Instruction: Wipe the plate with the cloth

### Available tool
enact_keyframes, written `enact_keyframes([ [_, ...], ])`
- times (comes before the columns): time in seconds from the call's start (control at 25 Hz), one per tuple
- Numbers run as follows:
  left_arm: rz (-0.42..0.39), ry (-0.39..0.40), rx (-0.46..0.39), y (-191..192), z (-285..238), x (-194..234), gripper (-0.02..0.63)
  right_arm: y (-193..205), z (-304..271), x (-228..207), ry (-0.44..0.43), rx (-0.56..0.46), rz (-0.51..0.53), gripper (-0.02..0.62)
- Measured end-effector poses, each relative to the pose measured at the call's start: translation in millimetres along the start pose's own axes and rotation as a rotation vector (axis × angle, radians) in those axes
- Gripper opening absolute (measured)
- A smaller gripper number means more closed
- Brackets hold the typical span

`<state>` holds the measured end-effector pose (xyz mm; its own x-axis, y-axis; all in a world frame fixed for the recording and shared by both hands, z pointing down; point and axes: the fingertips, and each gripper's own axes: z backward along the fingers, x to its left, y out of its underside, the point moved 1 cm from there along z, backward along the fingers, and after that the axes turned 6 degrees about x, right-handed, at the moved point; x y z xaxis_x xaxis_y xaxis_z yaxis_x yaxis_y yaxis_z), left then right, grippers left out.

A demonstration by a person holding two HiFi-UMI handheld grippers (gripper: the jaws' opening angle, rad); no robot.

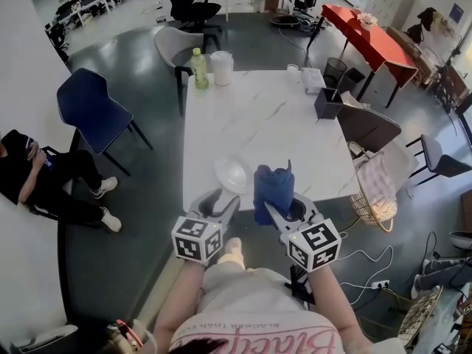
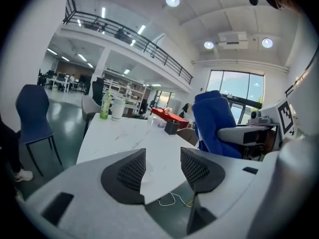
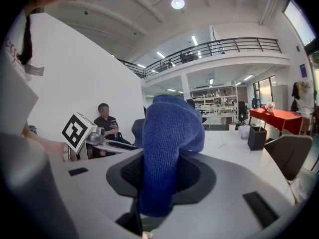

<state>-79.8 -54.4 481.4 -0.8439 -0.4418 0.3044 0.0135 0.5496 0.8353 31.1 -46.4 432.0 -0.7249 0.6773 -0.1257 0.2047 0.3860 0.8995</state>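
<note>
The plate (image 1: 234,174) lies flat on the white table (image 1: 251,116), close to the edge nearest me. It is just ahead of my left gripper (image 2: 163,171) and a touch to its right, and ahead and to the left of my right gripper (image 3: 160,178). Being round, it has no long axis to line up with, so only direction matters here. My left gripper is the nearer of the two, its tips just short of the plate's near rim and not touching it. Its jaws stand wide apart with nothing between the pads; through the gap I see only the table's edge and the floor below. My right gripper is clamped on the blue cloth (image 3: 169,148), which stands up in a thick folded wad between the pads and hangs down past them. The cloth is off the table, near the plate but apart from it. As I judge it, the left should go forward to steady the rim while the right carries the cloth forward and leftward onto the plate.
</note>
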Motion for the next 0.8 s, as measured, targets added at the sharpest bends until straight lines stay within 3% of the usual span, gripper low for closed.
enact_keyframes([
  [0.32,0.202,0.003,0.127,25,-51,59,0.198,-8,-56,-29,0.006,0.034,-0.011,0.115],
  [0.64,0.493,0.018,0.258,67,-93,107,0.198,12,-99,-48,0.022,0.118,-0.052,0.115],
  [0.8,0.593,0.007,0.299,84,-109,118,0.198,18,-108,-53,0.016,0.147,-0.073,0.115],
])
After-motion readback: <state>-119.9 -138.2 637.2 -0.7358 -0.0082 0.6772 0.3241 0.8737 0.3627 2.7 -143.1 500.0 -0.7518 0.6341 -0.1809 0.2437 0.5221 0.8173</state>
